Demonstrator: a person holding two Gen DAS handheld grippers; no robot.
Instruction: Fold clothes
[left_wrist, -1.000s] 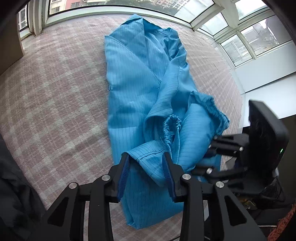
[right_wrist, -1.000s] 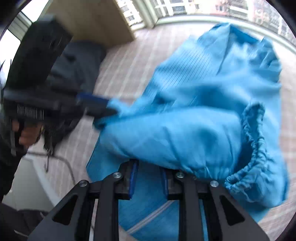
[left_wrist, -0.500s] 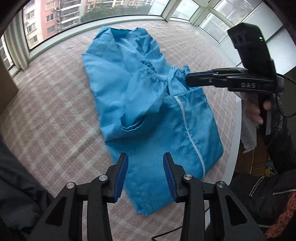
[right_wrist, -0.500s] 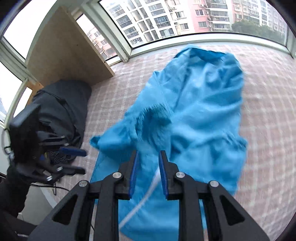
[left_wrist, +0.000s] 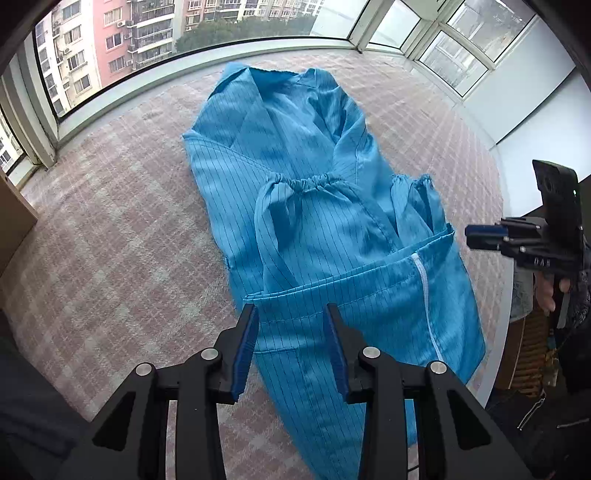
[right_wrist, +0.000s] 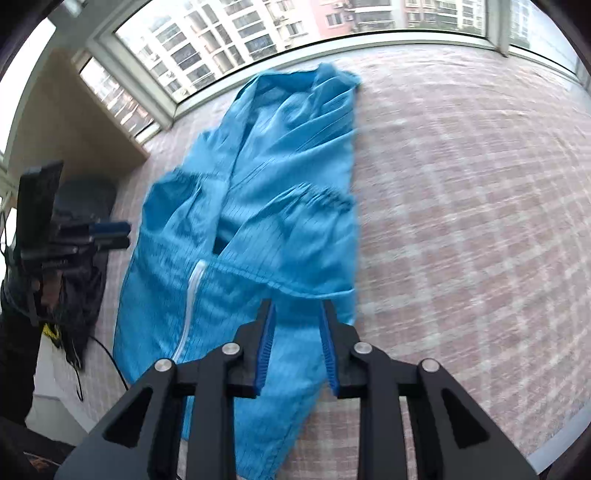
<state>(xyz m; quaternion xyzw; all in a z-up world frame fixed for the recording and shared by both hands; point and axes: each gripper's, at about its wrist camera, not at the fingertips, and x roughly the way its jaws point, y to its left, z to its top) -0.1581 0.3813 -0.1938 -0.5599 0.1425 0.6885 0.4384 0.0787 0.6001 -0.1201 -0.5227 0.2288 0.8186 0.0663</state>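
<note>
A blue striped garment (left_wrist: 314, 229) with a white zipper (left_wrist: 424, 291) lies flat on the checked pink surface (left_wrist: 110, 258), both sleeves folded in across its front, cuffs gathered. My left gripper (left_wrist: 291, 314) is open and empty, just above the folded hem edge at the garment's near left. My right gripper (right_wrist: 297, 308) is open and empty over the garment (right_wrist: 251, 221) at its near right edge. The right gripper also shows in the left wrist view (left_wrist: 484, 236), beside the garment's right side. The left gripper shows in the right wrist view (right_wrist: 110, 234).
A dark garment (right_wrist: 81, 280) lies heaped at the left of the surface by a wooden panel (right_wrist: 62, 122). Windows run along the far edge. The surface's white edge (left_wrist: 502, 314) is at the right, with cables (right_wrist: 107, 369) hanging off the near side.
Both grippers let go of the sleeves, which now lie folded across the garment. Both grippers pulled back toward the near hem; the right one opened wider.
</note>
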